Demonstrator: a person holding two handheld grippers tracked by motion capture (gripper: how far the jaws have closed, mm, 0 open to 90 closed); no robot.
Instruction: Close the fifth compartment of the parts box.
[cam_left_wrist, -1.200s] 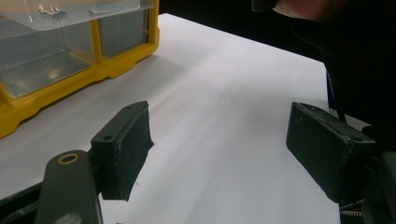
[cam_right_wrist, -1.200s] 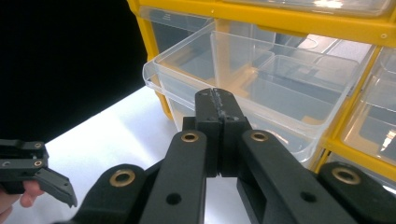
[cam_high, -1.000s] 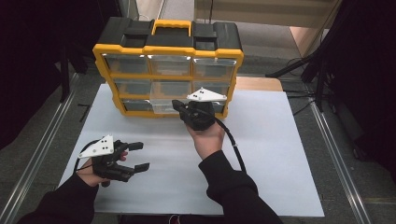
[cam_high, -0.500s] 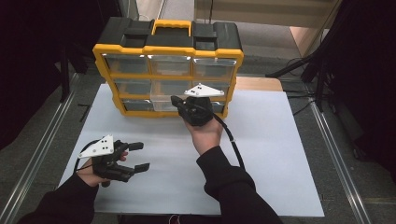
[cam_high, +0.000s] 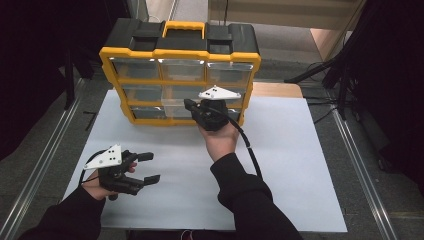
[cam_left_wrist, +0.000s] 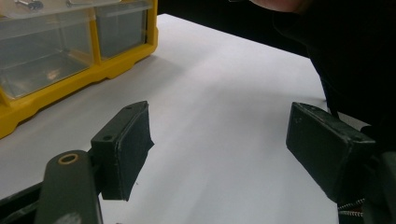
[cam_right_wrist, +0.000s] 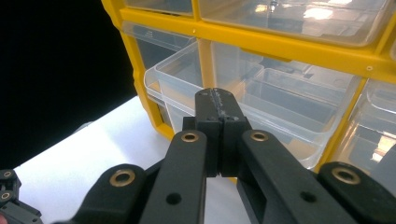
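Overhead: white table sheet (cam_high: 300, 165), dark room | one yellow drawer organizer (cam_high: 180, 55) upper centre, one clear drawer (cam_right_wrist: 261, 112) pulled out | right gripper (cam_high: 188, 104) jaws pressed together at drawer | left gripper (cam_high: 148, 167) lower left, jaws spread, empty.
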